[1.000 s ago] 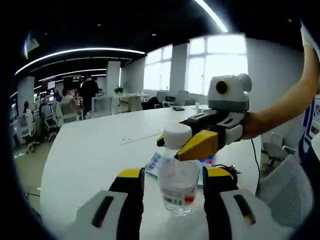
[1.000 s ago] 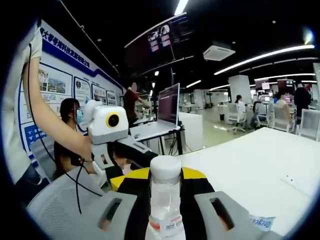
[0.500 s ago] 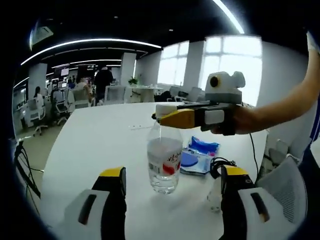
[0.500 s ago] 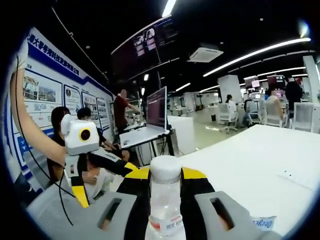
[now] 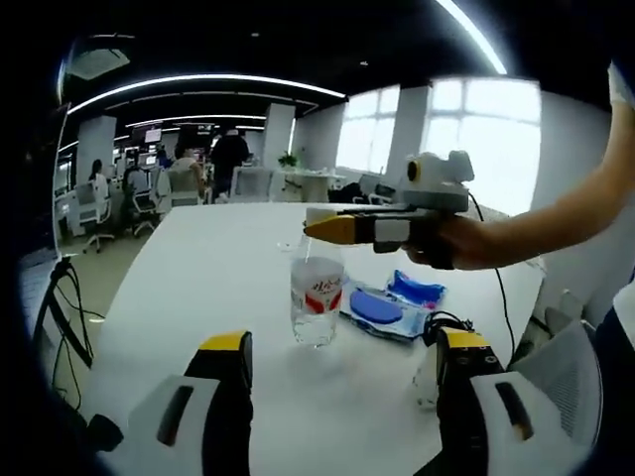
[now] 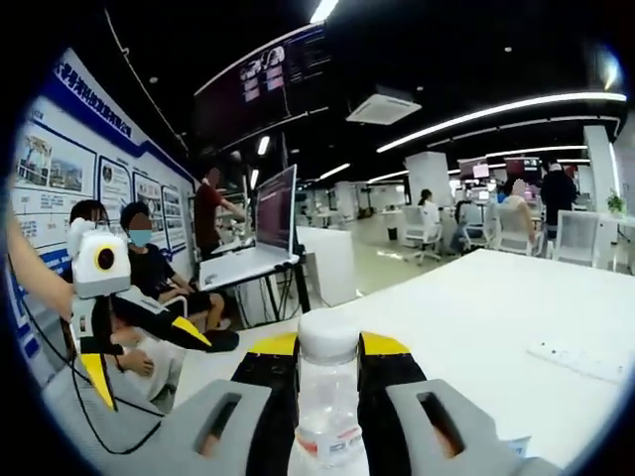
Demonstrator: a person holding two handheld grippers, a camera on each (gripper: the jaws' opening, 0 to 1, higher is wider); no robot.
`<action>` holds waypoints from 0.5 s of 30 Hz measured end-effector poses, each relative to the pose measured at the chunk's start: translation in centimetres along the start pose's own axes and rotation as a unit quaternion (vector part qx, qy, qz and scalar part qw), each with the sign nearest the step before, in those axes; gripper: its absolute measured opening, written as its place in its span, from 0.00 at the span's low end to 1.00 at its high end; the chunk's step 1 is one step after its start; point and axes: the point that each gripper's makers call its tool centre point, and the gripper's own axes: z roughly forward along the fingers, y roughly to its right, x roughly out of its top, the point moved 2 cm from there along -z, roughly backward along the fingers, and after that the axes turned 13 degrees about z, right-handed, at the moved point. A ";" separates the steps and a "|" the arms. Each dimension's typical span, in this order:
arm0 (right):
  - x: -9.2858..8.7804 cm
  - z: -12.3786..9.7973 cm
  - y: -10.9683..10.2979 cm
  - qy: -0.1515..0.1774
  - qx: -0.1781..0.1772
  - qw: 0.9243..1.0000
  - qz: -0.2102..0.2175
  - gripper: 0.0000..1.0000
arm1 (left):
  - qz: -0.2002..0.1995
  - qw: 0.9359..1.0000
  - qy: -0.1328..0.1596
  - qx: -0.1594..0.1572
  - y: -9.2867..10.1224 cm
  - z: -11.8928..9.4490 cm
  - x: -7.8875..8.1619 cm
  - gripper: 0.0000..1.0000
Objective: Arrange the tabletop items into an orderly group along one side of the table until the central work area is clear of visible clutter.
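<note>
A: The water bottle [image 5: 317, 302] stands on the white surface [image 5: 198, 288], cap gripped by the right tongs [image 5: 319, 227], blue wipes pack [image 5: 382, 307] at its 3 o'clock.

B: Left tongs [image 5: 342, 392] have let go and backed off wide open. Right can shift it aside.

bottle [image 5: 317, 302]: was clear, with a white cap and a red-and-white label
packet [image 5: 385, 306]: was blue (two shades, a darker oval on top)
surface [image 5: 218, 268]: was plain white
left claw [image 5: 338, 369]: was grey, tipped yellow
right claw [image 6: 327, 349]: was grey and black, yellow at the tips
</note>
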 end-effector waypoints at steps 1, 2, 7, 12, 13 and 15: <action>-0.2 0.2 0.2 -0.003 -0.001 1.000 0.000 0.17 | 0.000 1.000 -0.001 0.002 0.0 -0.1 0.0 0.74; -0.3 0.4 0.4 -0.006 -0.002 1.000 0.000 0.17 | -0.003 1.000 0.003 0.005 0.0 -0.4 0.2 0.74; -0.8 1.8 1.6 -0.012 -0.019 1.000 -0.002 0.17 | 0.000 1.000 0.009 0.016 0.4 -1.3 0.7 0.74; -1.1 3.3 2.5 -0.017 -0.033 0.999 -0.013 0.17 | -0.005 1.000 -0.011 0.011 0.7 -2.0 -0.6 0.74; -1.0 3.4 2.6 -0.015 -0.037 0.999 -0.011 0.17 | -0.002 1.000 -0.014 0.012 0.7 -2.1 -0.7 0.73; -1.0 3.9 2.8 -0.015 -0.042 0.999 -0.016 0.17 | -0.002 1.000 -0.012 0.013 0.6 -2.4 -0.7 0.73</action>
